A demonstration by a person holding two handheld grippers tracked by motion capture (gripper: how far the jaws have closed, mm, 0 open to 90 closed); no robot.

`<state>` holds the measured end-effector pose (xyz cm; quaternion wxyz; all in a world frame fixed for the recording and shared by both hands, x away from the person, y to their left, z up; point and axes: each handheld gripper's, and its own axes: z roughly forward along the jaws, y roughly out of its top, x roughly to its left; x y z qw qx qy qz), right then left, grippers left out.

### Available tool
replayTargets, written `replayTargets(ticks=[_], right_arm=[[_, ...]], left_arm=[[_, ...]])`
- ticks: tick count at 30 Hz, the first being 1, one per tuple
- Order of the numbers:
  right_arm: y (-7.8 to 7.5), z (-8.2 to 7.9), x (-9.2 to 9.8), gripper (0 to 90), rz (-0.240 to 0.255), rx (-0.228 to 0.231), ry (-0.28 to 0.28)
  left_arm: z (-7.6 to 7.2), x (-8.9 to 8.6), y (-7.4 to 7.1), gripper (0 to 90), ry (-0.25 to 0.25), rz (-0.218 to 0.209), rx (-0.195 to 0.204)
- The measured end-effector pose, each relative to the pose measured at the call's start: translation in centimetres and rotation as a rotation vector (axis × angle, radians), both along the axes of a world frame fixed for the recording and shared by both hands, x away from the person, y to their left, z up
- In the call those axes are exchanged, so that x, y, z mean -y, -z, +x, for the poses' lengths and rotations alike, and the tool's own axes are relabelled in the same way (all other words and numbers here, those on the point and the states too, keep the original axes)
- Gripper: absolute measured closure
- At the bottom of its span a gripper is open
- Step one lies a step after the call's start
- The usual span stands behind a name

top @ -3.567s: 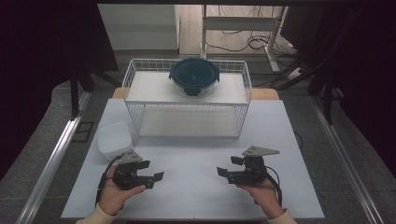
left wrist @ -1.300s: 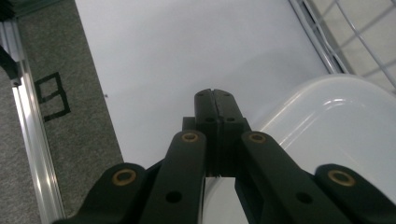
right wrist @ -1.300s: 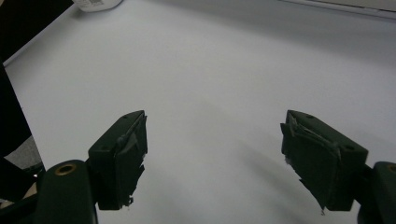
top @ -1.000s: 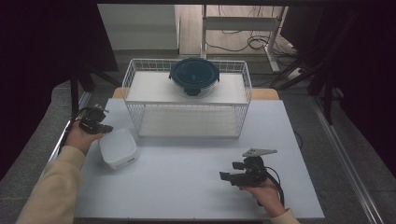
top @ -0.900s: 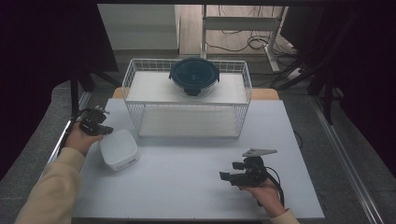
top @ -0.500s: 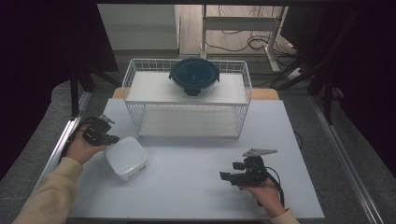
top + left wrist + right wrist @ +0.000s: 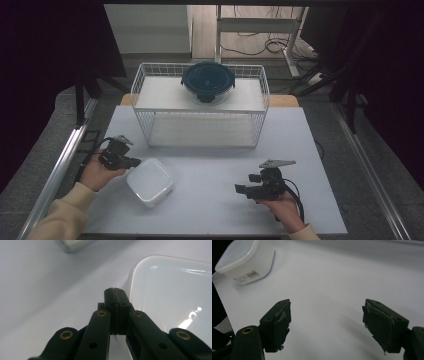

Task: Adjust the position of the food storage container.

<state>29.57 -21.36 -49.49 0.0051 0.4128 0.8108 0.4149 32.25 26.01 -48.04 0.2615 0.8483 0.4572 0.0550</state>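
Observation:
A white square lidded container point(image 7: 150, 181) sits on the white table at the front left. My left gripper point(image 7: 133, 161) is at its left corner, jaws shut with nothing between them. In the left gripper view the closed tips point(image 7: 115, 291) rest right against the container's rounded rim point(image 7: 172, 297). My right gripper point(image 7: 240, 189) is held low at the front right, pointing left toward the container. Its jaws stand wide open point(image 7: 325, 322) over bare table, and the container point(image 7: 244, 260) shows far off at the upper left.
A white wire rack point(image 7: 200, 131) stands at the back middle of the table. A dark round lidded bowl point(image 7: 207, 81) rests on its top shelf. A metal rail point(image 7: 60, 165) runs along the table's left side.
My left gripper has come in from the table's left edge, and the white container has slid right and nearer the person with it. The right gripper has stayed put.

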Motion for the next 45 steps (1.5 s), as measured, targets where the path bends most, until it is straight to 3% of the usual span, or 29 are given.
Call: replayTargets(ticks=[7, 11, 14, 18, 23, 25, 28, 34, 40, 45], right_arm=[[0.1, 0.0, 0.0, 22.1, 0.000, -0.003, 0.004], [0.0, 0.0, 0.1, 22.1, 0.003, 0.000, 0.006], [0.0, 0.0, 0.2, 22.1, 0.002, 0.001, 0.006], [0.1, 0.1, 0.2, 22.1, -0.001, -0.003, 0.005], [0.1, 0.0, 0.0, 22.2, 0.002, 0.001, 0.008], [0.1, -0.1, 0.0, 22.4, 0.003, 0.003, 0.013], [0.1, 0.0, 0.0, 22.4, 0.009, -0.002, 0.014], [0.1, 0.0, 0.1, 22.3, 0.009, -0.011, 0.016], [0.1, 0.0, 0.1, 22.3, 0.007, -0.011, 0.014], [0.2, 0.0, 0.0, 22.5, 0.001, -0.012, 0.009]], left_arm=[[-0.9, 1.0, -0.1, 90.0, 0.029, 0.032, 0.048], [-1.9, 0.3, -1.2, 90.0, 0.020, -0.031, 0.088], [-3.9, -0.2, -2.6, 90.0, 0.030, -0.082, 0.138], [-7.1, 0.0, -3.3, 90.0, 0.077, -0.093, 0.148], [-10.8, 0.8, -2.5, 90.0, 0.139, -0.101, 0.142], [-11.5, 1.0, -2.2, 90.0, 0.151, -0.101, 0.137], [-12.5, 1.6, -0.9, 90.0, 0.165, -0.064, 0.120], [-12.8, 2.6, 0.8, 90.0, 0.182, -0.056, 0.075], [-12.5, 4.0, 1.3, 90.0, 0.201, -0.064, 0.066], [-12.1, 6.4, 1.7, 90.0, 0.234, -0.045, 0.071]])
